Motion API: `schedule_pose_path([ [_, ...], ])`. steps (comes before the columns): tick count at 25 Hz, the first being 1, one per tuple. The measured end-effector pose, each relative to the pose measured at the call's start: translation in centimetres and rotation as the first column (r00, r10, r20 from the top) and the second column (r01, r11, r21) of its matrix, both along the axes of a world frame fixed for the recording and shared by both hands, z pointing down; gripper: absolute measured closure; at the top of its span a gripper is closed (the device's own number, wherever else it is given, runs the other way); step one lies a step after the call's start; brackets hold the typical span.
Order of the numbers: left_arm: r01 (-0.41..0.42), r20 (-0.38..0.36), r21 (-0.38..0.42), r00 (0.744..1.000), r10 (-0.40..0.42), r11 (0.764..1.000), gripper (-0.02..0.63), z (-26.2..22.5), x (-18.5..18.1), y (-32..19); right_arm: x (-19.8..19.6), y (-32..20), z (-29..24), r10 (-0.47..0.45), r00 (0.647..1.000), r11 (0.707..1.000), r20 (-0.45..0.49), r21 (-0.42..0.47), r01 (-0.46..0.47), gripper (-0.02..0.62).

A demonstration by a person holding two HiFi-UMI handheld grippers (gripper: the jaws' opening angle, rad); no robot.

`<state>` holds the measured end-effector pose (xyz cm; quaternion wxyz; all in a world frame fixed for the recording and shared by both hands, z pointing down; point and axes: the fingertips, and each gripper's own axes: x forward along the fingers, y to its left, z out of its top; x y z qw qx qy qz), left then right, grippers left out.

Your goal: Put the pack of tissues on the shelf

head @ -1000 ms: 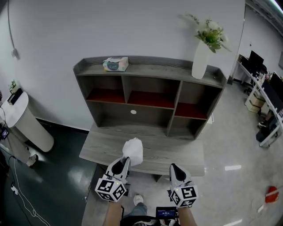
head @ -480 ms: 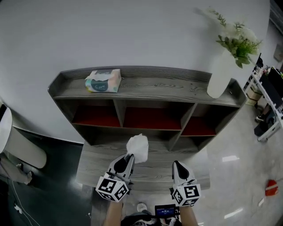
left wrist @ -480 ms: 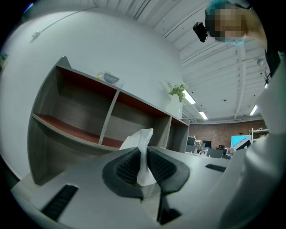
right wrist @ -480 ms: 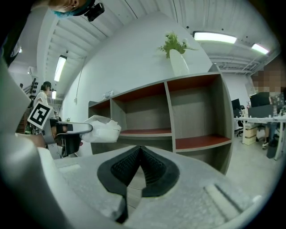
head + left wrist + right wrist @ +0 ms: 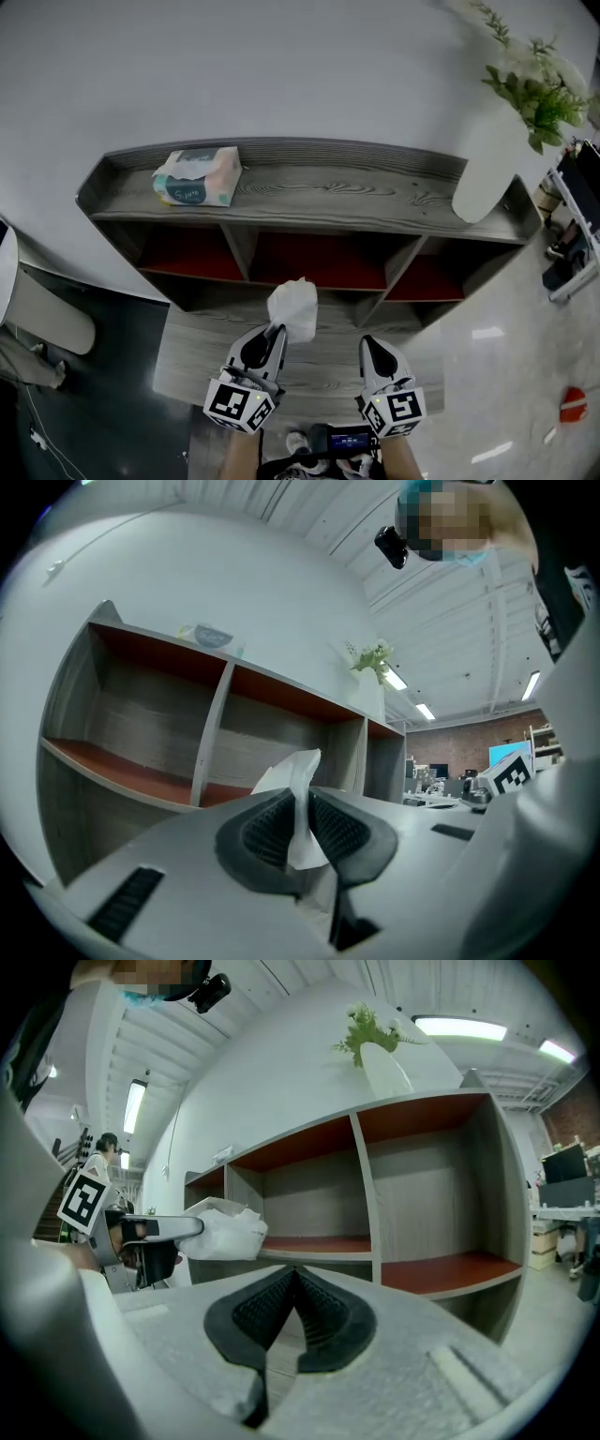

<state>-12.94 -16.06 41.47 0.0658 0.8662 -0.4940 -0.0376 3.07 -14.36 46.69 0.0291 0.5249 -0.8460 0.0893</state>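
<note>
A pack of tissues (image 5: pixel 197 176) with a teal and pink wrapper lies on the top board of the grey shelf (image 5: pixel 375 195), near its left end; in the left gripper view the pack of tissues (image 5: pixel 206 635) shows up on that board. My left gripper (image 5: pixel 277 330) is shut on a loose white tissue (image 5: pixel 293 309), which stands up between its pads (image 5: pixel 302 803) in front of the middle compartments. My right gripper (image 5: pixel 367 345) is shut with nothing in it, its pads (image 5: pixel 295 1302) meeting, level with the left one.
A white vase with green and white flowers (image 5: pixel 497 150) stands at the shelf's right end. The shelf has red-floored compartments (image 5: pixel 319 274) and a low grey board (image 5: pixel 319 375) in front. A white round unit (image 5: pixel 28 319) is at the left, office desks (image 5: pixel 577 234) at the right.
The view has closed in on the shelf, which looks larger and nearer. Both grippers keep their places in the view, the left one still holding the tissue.
</note>
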Motion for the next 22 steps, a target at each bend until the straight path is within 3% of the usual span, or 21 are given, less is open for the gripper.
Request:
schedule_pose_path([
  [4, 0.019, 0.05, 0.045, 0.999, -0.022, 0.999, 0.566, -0.7, 0.3, -1.3, 0.6, -2.2, -0.4, -0.026, 1.0, 1.0, -0.01, 0.017, 0.027, 0.591],
  [22, 0.043, 0.018, 0.016, 0.999, -0.044, 0.999, 0.566, -1.0, 0.3, -4.2, 0.4, -5.3, -0.7, -0.055, 0.998, 0.998, 0.039, 0.016, 0.054, 0.591],
])
